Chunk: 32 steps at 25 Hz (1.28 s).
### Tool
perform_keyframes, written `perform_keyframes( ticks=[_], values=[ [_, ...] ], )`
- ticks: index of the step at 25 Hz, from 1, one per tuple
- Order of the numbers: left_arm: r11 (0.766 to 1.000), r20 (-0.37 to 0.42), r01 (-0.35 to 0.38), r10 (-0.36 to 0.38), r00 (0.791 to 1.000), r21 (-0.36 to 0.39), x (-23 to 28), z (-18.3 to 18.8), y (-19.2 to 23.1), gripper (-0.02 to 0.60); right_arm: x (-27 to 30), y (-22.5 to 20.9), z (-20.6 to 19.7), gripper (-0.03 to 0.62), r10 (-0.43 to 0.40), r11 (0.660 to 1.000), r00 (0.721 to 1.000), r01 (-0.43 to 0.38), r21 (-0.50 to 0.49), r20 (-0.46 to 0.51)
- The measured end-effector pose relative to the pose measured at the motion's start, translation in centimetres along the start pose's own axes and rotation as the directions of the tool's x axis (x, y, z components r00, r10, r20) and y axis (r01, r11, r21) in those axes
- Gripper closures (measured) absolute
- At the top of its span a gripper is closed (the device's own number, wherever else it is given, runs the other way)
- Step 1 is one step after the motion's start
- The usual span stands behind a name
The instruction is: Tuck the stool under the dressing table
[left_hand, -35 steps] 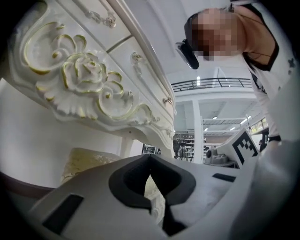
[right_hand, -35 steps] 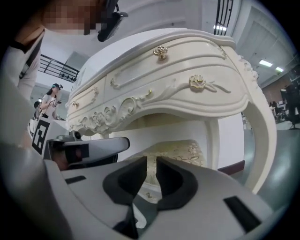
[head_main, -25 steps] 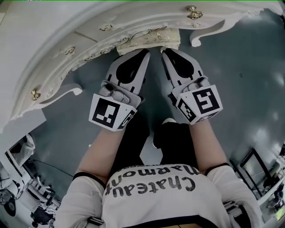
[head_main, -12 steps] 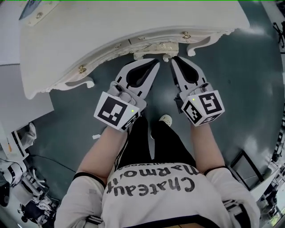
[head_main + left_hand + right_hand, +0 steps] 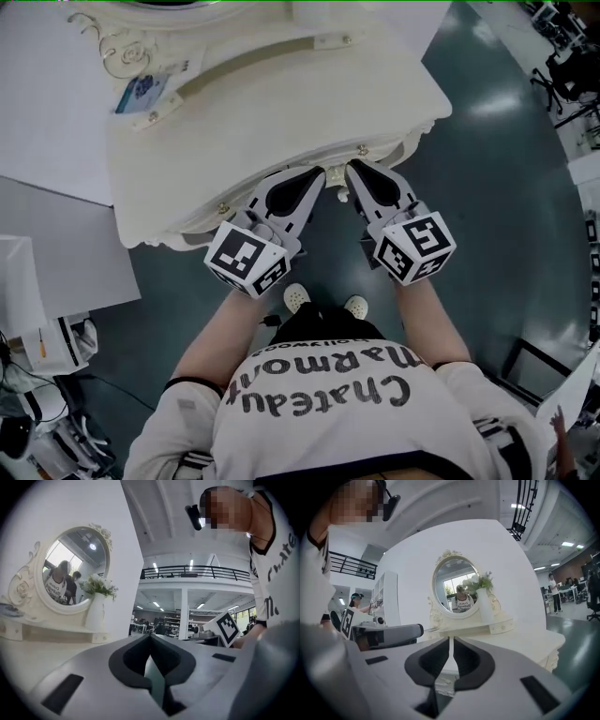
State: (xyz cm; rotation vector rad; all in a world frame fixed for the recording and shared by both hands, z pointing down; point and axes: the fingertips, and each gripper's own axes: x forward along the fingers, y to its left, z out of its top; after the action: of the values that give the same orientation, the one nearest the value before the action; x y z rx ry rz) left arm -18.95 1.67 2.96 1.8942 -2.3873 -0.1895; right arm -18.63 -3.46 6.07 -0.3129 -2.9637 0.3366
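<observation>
The white carved dressing table (image 5: 281,103) fills the top of the head view; its round mirror (image 5: 457,585) and a vase of flowers (image 5: 485,604) stand at its back. The stool is not in sight in any view. My left gripper (image 5: 314,173) and right gripper (image 5: 354,169) are held level side by side at the table's front edge, tips towards it. Both are shut with nothing between the jaws, as the left gripper view (image 5: 151,637) and the right gripper view (image 5: 451,639) show.
Dark green floor (image 5: 506,187) spreads to the right of the table. A white wall panel (image 5: 47,112) flanks the table's left. Equipment and cables (image 5: 37,394) lie at the lower left. The person's shoes (image 5: 298,298) stand just before the table.
Both grippers have risen from near the floor to table-top height as the person stood up. The cushioned stool seen under the table's front earlier is out of view.
</observation>
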Motion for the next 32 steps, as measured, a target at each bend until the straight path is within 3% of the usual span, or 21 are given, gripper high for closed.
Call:
perform_keyframes(
  ticks=[5, 13, 22, 32],
  values=[
    [1.0, 0.046, -0.008, 0.007, 0.999, 0.012, -1.8, 6.3, 0.4, 0.558, -0.3, 2.6, 6.3, 0.548, 0.006, 1.0, 0.999, -0.005, -0.012, 0.054],
    [0.992, 0.069, -0.023, 0.015, 0.998, 0.121, -3.5, 12.9, 0.3, 0.558, -0.4, 5.7, 14.3, 0.548, 0.004, 0.996, 0.994, 0.006, -0.086, 0.113],
    [0.994, 0.105, -0.058, 0.048, 0.993, 0.088, -3.9, 15.4, 0.3, 0.558, -0.8, 6.4, 16.5, 0.548, 0.076, 0.996, 0.986, -0.068, -0.061, 0.146],
    [0.978, 0.153, -0.192, 0.178, 0.972, 0.082, -1.7, 17.1, 0.1, 0.558, -0.1, 4.1, 18.5, 0.548, 0.173, 0.979, 0.981, -0.162, -0.124, 0.083]
  ],
)
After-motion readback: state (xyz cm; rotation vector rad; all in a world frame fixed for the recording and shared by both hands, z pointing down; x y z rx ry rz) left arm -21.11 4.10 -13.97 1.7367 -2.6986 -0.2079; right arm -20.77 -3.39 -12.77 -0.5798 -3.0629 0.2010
